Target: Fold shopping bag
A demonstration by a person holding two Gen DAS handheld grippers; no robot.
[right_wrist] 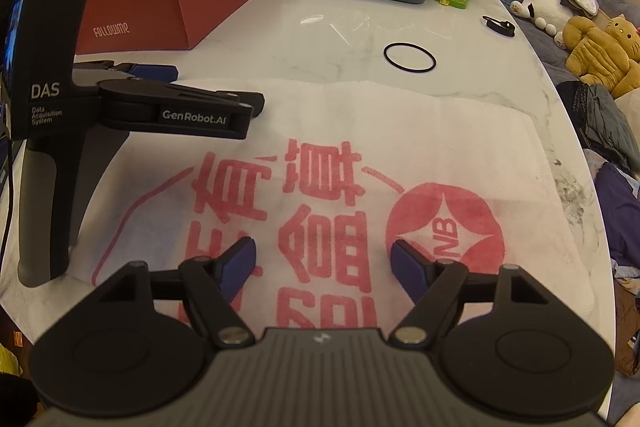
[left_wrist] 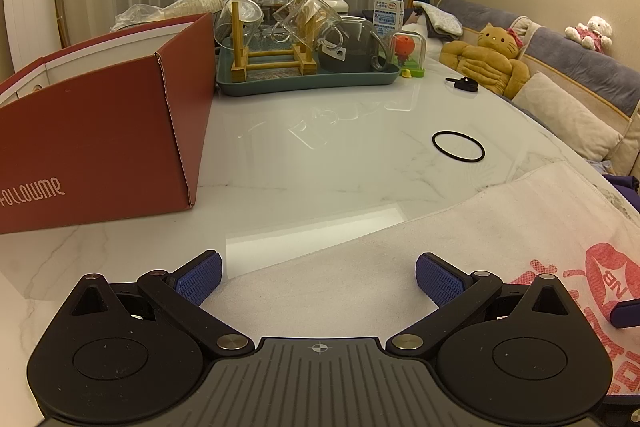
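A white non-woven shopping bag (right_wrist: 400,131) with red print lies flat on the marble table (right_wrist: 304,39); in the left wrist view its plain corner (left_wrist: 460,227) reaches under my fingers. My right gripper (right_wrist: 324,263) hovers open over the red lettering, nothing between its blue pads. My left gripper (left_wrist: 319,279) is open too, poised over the bag's far-left edge with its jaws empty. In the right wrist view the left gripper (right_wrist: 212,87) shows side-on at the left. A blue fingertip (left_wrist: 626,313) of the right gripper shows at the left wrist view's right edge.
A red cardboard box (left_wrist: 100,131) stands at the left. A teal tray (left_wrist: 308,85) of glass cups sits at the back, with a milk carton (left_wrist: 387,15) and a small toy (left_wrist: 408,53). A black ring (left_wrist: 458,145) lies beyond the bag. Plush toys (left_wrist: 486,61) rest on the sofa past the table's right edge.
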